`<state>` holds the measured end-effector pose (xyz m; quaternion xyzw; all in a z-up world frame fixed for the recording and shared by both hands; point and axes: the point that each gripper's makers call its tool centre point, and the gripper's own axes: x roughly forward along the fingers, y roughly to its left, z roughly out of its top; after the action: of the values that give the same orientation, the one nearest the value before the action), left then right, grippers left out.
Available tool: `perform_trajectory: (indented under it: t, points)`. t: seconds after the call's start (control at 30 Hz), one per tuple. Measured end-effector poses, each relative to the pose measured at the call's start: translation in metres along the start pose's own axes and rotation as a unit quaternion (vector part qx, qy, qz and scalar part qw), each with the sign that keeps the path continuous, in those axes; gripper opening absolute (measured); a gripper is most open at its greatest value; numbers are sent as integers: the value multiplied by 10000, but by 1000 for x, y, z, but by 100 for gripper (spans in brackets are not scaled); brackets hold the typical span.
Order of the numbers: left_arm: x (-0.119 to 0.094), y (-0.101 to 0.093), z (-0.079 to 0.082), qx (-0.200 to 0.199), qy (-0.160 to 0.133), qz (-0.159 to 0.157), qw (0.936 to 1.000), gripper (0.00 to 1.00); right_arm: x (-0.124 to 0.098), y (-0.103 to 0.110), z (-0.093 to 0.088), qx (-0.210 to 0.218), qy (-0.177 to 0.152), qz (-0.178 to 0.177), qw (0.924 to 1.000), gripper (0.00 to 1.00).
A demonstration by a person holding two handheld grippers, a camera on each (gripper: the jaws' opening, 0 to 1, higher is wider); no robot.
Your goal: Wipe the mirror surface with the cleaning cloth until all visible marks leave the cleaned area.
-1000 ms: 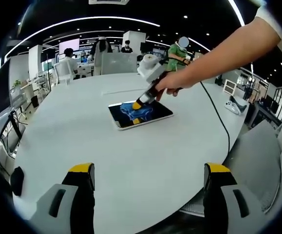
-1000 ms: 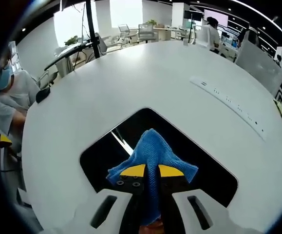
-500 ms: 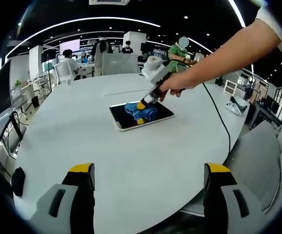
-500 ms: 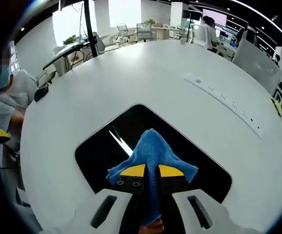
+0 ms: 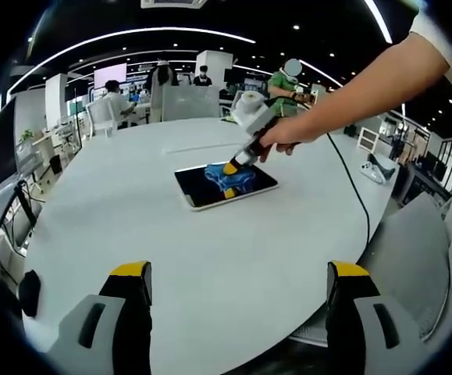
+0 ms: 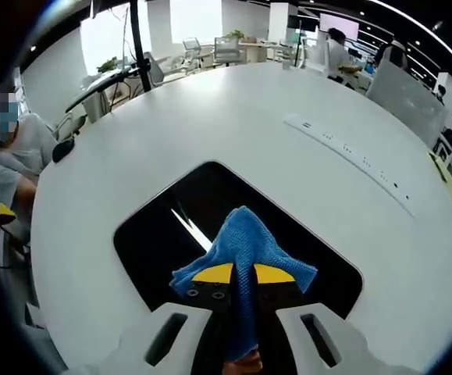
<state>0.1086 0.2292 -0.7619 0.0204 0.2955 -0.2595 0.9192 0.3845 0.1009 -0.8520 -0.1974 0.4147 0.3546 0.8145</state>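
**Cloth being carried toward the mirror's far edge**

Since a second ago, the right gripper [image 5: 231, 167] is being shifted toward the far edge of the dark rectangular mirror [image 6: 163, 234], which is lying flat on the round white table [image 5: 132, 211]. The crumpled blue cleaning cloth [image 6: 245, 246] is being clamped between its yellow-tipped jaws and pressed onto the glass. The left gripper [image 5: 237, 285] is being held spread open, well apart from the mirror.

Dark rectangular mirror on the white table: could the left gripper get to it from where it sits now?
Probably yes. The left gripper is open and holds nothing, and bare white table lies between it and the dark rectangular mirror. The right gripper, shut on the blue cleaning cloth, works the far side.
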Motion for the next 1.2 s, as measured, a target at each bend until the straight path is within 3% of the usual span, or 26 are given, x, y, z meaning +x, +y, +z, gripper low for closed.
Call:
perform_trajectory:
  t: [0.23,0.3,0.7,0.83,1.2]
  points:
    - [0,-2,-2,-9,22,-6,10000,94,-1,-4,-3,0,12,-18,10000,3]
    - [1,-2,-2,-18,12,-10,10000,94,-10,-3,0,5,17,-34,10000,3]
    - [3,-3,-1,-20,7,-33,10000,94,-8,-15,-15,41,61,-112,9999,3]
    - [4,-3,-1,-16,9,-38,10000,94,-20,-17,-15,66,72,-143,9998,3]
    - [6,-6,0,8,8,-71,10000,94,-24,-25,-25,130,93,-225,9996,3]
